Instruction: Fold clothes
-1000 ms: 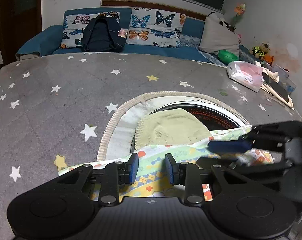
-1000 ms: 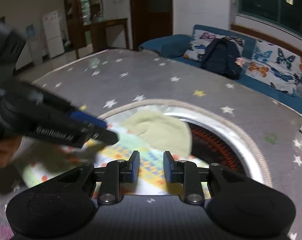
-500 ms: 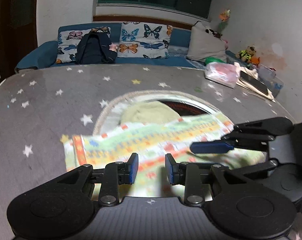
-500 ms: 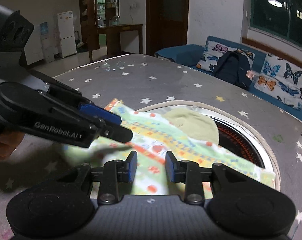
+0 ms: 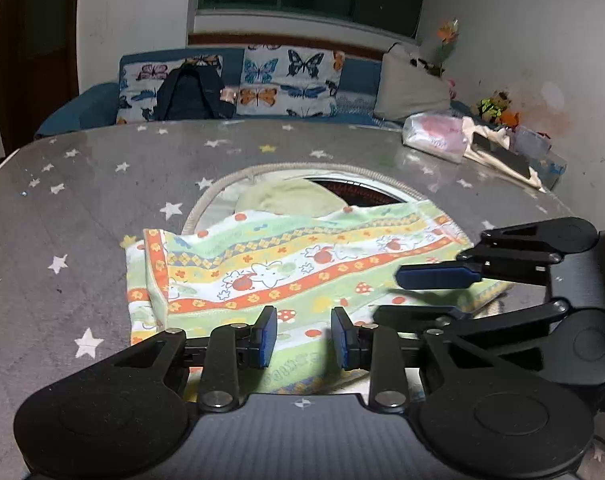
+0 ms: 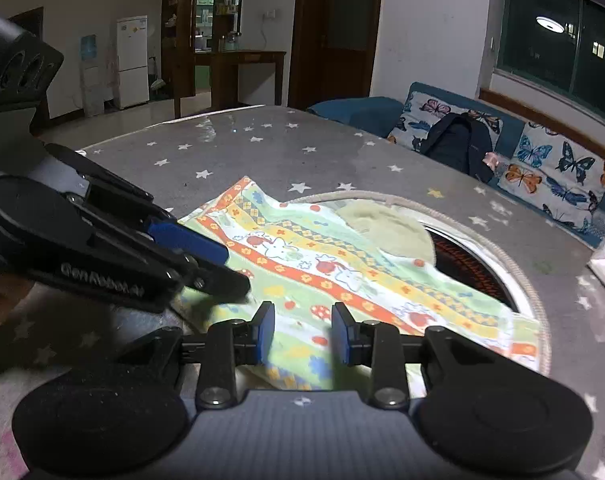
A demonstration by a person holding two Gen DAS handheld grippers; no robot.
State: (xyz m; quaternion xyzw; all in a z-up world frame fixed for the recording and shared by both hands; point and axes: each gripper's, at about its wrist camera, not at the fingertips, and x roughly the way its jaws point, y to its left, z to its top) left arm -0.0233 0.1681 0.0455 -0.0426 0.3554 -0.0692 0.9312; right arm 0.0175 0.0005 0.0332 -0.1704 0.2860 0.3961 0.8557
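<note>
- The left gripper (image 5: 304, 336) and the right gripper (image 6: 302, 332) both have their jaws apart and hold nothing.
- Just under them the patterned cloth (image 5: 286, 264) lies spread on the starry table (image 5: 82, 184), partly over a round opening (image 5: 358, 192).
- It looks light, soft and limp; I would pinch the near corners.

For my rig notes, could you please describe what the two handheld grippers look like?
Both look alike. The left gripper and right gripper are matte black, with linkage arms on silver pivot pins, rounded disc-shaped housings and blue pads on the fingers. The right wrist view shows pale "GenRobot.ai" lettering on the left one's side. No cable or sleeve is clearly visible.
</note>
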